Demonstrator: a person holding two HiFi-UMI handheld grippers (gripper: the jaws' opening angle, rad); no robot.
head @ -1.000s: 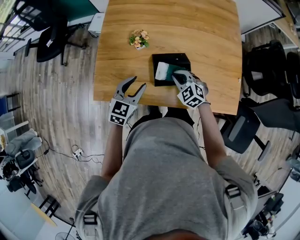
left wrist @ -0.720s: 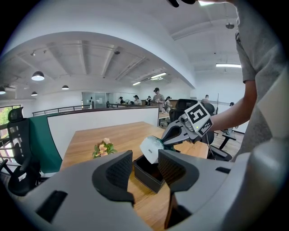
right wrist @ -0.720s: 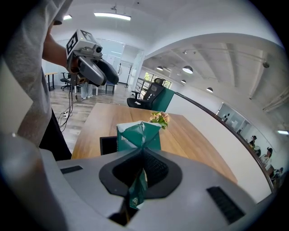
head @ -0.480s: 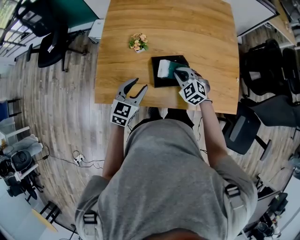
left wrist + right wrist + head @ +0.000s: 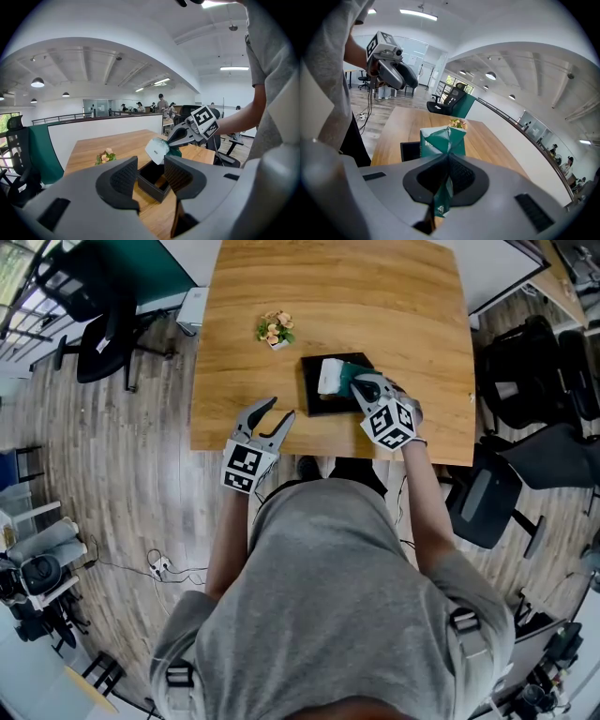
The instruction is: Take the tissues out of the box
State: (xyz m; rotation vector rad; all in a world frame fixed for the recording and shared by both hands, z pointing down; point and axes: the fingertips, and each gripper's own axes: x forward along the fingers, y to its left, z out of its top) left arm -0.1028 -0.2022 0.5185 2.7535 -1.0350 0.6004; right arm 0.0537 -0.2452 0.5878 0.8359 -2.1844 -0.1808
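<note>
A black open box (image 5: 322,408) stands near the front edge of the wooden table (image 5: 375,296). My right gripper (image 5: 356,387) is shut on a green and white tissue pack (image 5: 329,377) and holds it just above the box. In the right gripper view the pack (image 5: 442,142) is pinched by its folded end between the closed jaws, with the box (image 5: 409,151) below it. My left gripper (image 5: 277,410) hangs open and empty at the table's front edge, left of the box. From the left gripper view, the box (image 5: 153,174) shows between the jaws, and the pack (image 5: 157,150) hangs over it.
A small bunch of flowers (image 5: 276,324) lies on the table behind and left of the box. Black office chairs (image 5: 94,310) stand to the left, and more chairs (image 5: 525,381) to the right. Cables (image 5: 155,563) lie on the wood floor.
The right gripper has drawn the tissue pack a little further up and away over the box. The left gripper has hardly moved and stays open.
</note>
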